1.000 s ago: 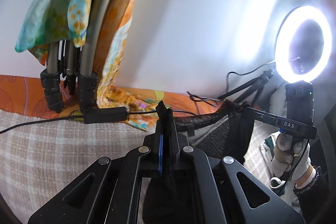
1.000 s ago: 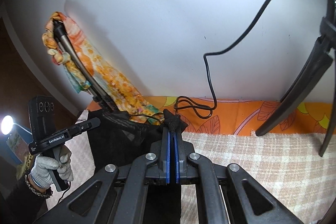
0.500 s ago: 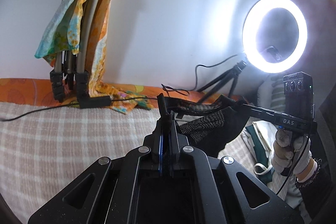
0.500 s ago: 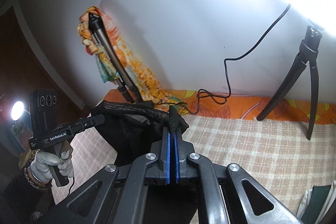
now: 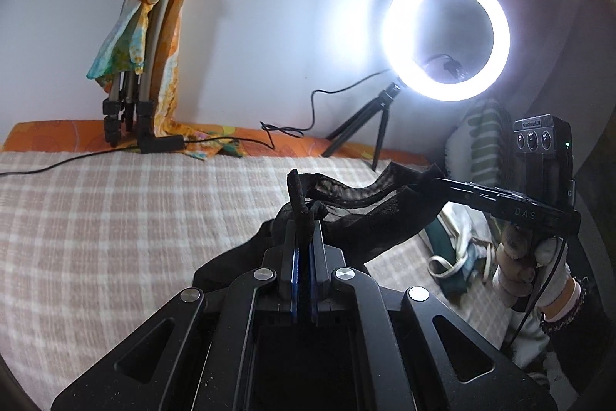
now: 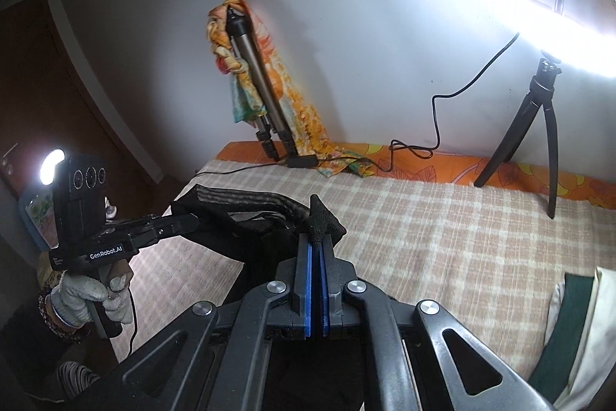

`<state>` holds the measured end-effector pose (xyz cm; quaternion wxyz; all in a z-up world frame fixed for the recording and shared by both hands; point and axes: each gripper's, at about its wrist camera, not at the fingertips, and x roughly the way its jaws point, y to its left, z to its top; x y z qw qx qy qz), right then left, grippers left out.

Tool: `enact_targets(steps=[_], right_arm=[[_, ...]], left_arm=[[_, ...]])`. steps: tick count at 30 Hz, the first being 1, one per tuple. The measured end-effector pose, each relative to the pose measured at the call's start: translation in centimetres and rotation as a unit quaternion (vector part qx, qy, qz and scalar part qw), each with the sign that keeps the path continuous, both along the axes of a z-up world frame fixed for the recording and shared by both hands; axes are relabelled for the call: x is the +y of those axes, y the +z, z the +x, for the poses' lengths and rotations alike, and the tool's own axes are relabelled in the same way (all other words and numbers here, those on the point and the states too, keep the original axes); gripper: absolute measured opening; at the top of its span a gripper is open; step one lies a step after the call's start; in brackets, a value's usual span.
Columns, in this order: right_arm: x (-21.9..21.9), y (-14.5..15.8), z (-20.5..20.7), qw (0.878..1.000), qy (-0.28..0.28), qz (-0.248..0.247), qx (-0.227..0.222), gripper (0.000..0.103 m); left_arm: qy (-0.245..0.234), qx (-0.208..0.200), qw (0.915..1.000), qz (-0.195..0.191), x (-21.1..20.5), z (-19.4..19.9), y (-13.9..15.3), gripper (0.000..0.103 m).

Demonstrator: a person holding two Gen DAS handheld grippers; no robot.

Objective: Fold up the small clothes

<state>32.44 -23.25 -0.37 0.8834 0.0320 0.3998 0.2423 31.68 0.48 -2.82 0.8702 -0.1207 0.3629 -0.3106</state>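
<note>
A black mesh garment with a ribbed waistband (image 5: 369,218) hangs stretched between both grippers above the checked blanket (image 5: 115,218). In the left wrist view my left gripper (image 5: 304,230) is shut on one bunched corner of the waistband. The right gripper (image 5: 427,182) pinches the other end, held by a gloved hand (image 5: 519,264). In the right wrist view my right gripper (image 6: 317,230) is shut on a knot of the black garment (image 6: 238,207), and the left gripper (image 6: 192,218) grips it at the left. The lower part of the garment is hidden behind the gripper bodies.
A lit ring light (image 5: 446,33) on a small tripod (image 6: 539,126) stands at the wall. A folded tripod draped in colourful cloth (image 5: 142,64) leans there too, with cables (image 6: 415,149) on the bed. Other clothes (image 6: 569,334) lie at the bed's right.
Both grippers have drawn back from the wall and risen with the black garment still pinched. The tripods and ring light look farther off, and more of the blanket shows.
</note>
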Motion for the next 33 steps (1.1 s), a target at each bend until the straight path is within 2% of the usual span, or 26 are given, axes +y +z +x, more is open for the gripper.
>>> enact_targets(steps=[8, 12, 17, 21, 25, 28, 29, 31, 33], right_arm=[[-0.1, -0.9, -6.4, 1.0, 0.014, -0.018, -0.007, 0.001], [0.3, -2.5, -9.8, 0.998, 0.031, -0.043, -0.021, 0.001], [-0.1, -5.9, -12.8, 0.998, 0.033, -0.055, -0.015, 0.001], [-0.9, -7.7, -14.9, 0.998, 0.031, -0.043, -0.022, 0.001], [-0.7, -9.1, -16.8, 0.996, 0.048, -0.067, -0.028, 0.002], [-0.4, -10.2, -18.0, 0.993, 0.064, -0.097, -0.026, 0.008], [-0.3, -10.4, -18.2, 0.991, 0.069, -0.108, -0.025, 0.011], [-0.3, -10.8, -19.0, 0.987, 0.077, -0.136, -0.027, 0.019], [-0.5, -10.8, -19.6, 0.984, 0.085, -0.153, -0.03, 0.02]], left_arm=[[-0.011, -0.004, 0.9999, 0.006, -0.4, -6.2, -0.7, 0.002], [-0.024, 0.0, 0.9995, 0.022, -0.6, -8.8, -3.0, 0.002], [-0.046, 0.012, 0.9982, 0.038, -0.8, -11.5, -5.9, 0.002], [-0.077, -0.015, 0.9939, 0.078, -1.4, -13.8, -6.9, 0.002], [-0.094, -0.033, 0.9873, 0.124, -1.6, -15.0, -7.8, 0.002], [-0.098, -0.035, 0.9844, 0.142, -1.1, -15.3, -8.3, 0.003], [-0.099, -0.03, 0.984, 0.145, -0.9, -15.5, -8.4, 0.007], [-0.104, -0.021, 0.9833, 0.148, -0.4, -15.7, -8.5, 0.008], [-0.113, -0.026, 0.9804, 0.159, 0.1, -16.3, -8.4, 0.008]])
